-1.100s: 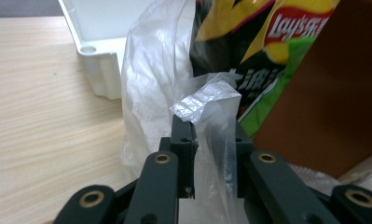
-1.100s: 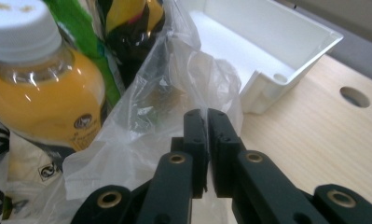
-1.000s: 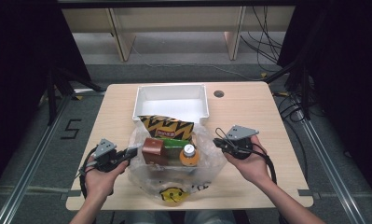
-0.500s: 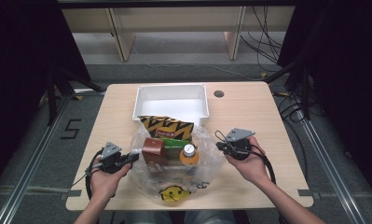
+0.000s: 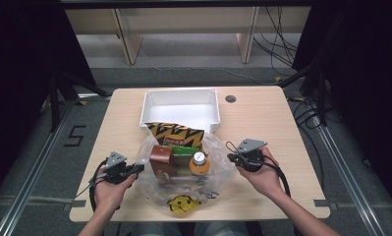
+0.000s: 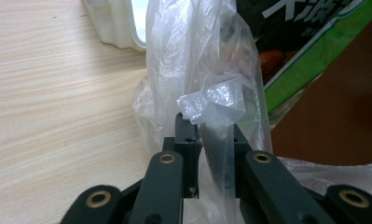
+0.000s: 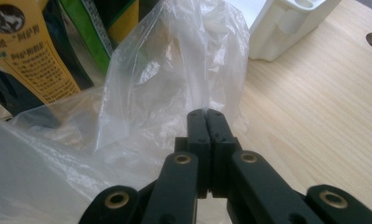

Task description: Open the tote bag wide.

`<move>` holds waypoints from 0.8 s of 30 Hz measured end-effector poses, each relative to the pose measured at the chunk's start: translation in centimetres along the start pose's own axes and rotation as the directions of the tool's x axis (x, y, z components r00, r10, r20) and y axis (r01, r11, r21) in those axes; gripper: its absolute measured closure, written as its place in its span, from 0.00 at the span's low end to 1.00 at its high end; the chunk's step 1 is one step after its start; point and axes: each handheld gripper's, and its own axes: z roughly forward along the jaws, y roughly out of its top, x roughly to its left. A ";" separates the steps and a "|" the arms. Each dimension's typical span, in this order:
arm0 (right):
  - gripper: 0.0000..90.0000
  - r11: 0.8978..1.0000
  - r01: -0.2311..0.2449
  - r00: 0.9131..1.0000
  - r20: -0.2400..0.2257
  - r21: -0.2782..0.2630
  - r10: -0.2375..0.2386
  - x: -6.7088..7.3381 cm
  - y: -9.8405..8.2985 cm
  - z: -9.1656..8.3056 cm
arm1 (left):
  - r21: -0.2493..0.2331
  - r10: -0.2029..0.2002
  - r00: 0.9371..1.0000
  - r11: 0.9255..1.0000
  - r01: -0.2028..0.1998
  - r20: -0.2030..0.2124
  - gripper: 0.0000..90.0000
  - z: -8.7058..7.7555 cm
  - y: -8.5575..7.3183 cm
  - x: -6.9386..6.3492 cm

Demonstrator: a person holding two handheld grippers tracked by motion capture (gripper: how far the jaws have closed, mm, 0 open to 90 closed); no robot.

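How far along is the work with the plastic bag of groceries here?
Done: the snack packet, brown carton and bottle sit inside the plastic bag.
In hand: the left gripper and right gripper each pinch a bag handle.
Left: the white bin stands empty beyond, and the bag rests on the table, unlifted.

Light wooden table (image 5: 282,128), white bin (image 5: 180,107) at back, clear plastic bag (image 5: 183,189) in front

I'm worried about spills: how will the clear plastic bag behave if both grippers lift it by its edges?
The plastic bag looks thin and crumpled, so it will probably sag. The bottle and brown box inside may slide together. The film pinched in the left gripper and right gripper could stretch or slip.
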 end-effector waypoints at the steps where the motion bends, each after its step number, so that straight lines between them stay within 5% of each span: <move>1: 1.00 1.000 -0.002 1.000 0.008 0.007 0.002 0.0 0.0 0.0 | 0.002 0.001 1.000 1.000 -0.001 -0.004 0.90 0.0 0.0 0.1; 6: 1.00 1.000 0.017 0.999 0.045 0.018 -0.018 0.1 -0.1 0.3 | -0.005 -0.008 1.000 1.000 0.008 -0.002 0.89 0.2 -0.1 0.4; 16: 1.00 0.999 0.013 0.999 0.046 0.051 -0.016 -0.3 -0.5 0.9 | 0.014 -0.046 0.999 0.999 0.046 0.009 0.92 0.7 -0.5 0.3; 24: 1.00 0.999 -0.013 0.999 0.037 0.049 0.011 -1.1 -0.7 0.7 | 0.036 -0.054 0.998 0.998 0.055 -0.020 0.95 0.5 -0.7 0.5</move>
